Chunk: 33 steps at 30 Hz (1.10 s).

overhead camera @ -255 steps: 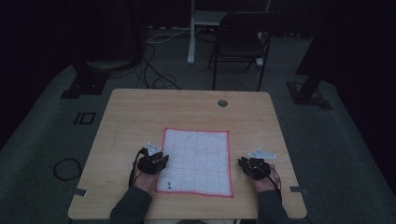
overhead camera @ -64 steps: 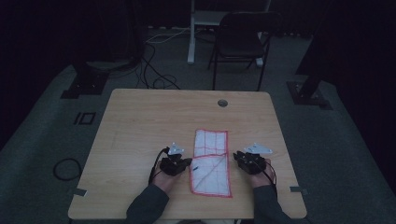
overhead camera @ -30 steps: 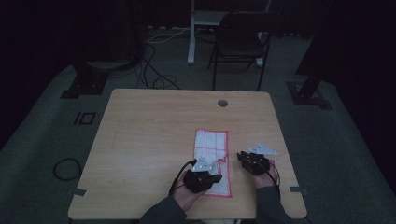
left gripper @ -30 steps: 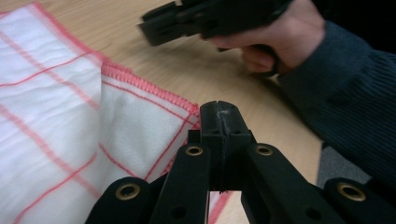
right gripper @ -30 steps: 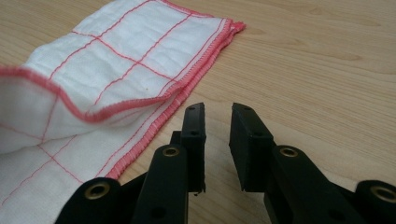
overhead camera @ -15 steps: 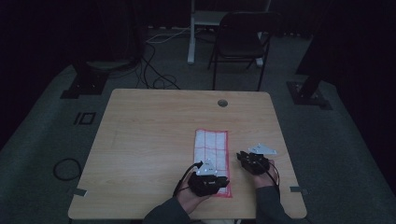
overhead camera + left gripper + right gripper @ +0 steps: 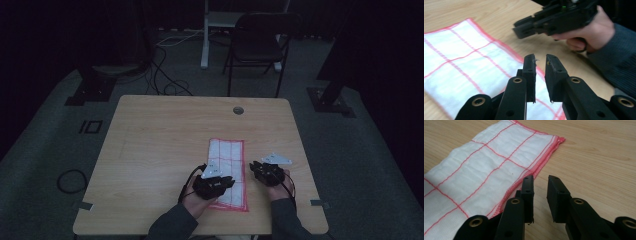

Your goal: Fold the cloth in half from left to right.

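The folded cloth (image 7: 228, 171) lies as a long strip running from the desk's near edge toward its far edge. The left gripper (image 7: 226, 182), jaws just parted and holding nothing, hovers over its near end; the right gripper (image 7: 254, 167) waits unclenched beside its right hem.

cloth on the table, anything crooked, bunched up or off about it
Nothing stands out. The cloth lies flat on the table as a narrow folded strip, its red edges lined up along the side seen in the right gripper view. The left gripper hangs open over its near end; the right gripper is open beside it over bare wood.
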Tool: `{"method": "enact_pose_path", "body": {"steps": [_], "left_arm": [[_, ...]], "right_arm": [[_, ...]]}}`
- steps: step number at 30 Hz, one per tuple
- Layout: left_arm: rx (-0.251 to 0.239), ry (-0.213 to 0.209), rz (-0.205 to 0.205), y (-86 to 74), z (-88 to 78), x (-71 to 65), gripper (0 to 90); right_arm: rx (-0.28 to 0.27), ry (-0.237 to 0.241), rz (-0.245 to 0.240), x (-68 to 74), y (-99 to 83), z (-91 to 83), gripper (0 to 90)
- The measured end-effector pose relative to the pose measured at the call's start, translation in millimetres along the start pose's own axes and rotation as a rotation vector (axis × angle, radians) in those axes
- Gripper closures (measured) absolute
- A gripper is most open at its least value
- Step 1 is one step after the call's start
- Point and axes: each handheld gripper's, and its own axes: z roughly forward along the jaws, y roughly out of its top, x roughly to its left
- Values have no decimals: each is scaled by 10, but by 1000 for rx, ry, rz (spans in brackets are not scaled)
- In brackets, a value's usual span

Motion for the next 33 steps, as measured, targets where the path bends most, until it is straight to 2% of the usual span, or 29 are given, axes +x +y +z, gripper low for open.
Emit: {"method": "enact_pose_path", "body": {"steps": [7, 18, 25, 33], "left_arm": [[-2, 70, -24, -16, 5, 224, 789], [-14, 147, -49, -8, -1, 556, 777], [-23, 186, -72, 33, 33, 796, 759], [-8, 227, -88, 30, 122, 978, 747]], "right_arm": [[-2, 7, -8, 33, 64, 40, 760], [2, 10, -12, 106, 170, 206, 753], [7, -7, -17, 79, 279, 319, 733], [10, -15, 29, -31, 357, 419, 732]]}}
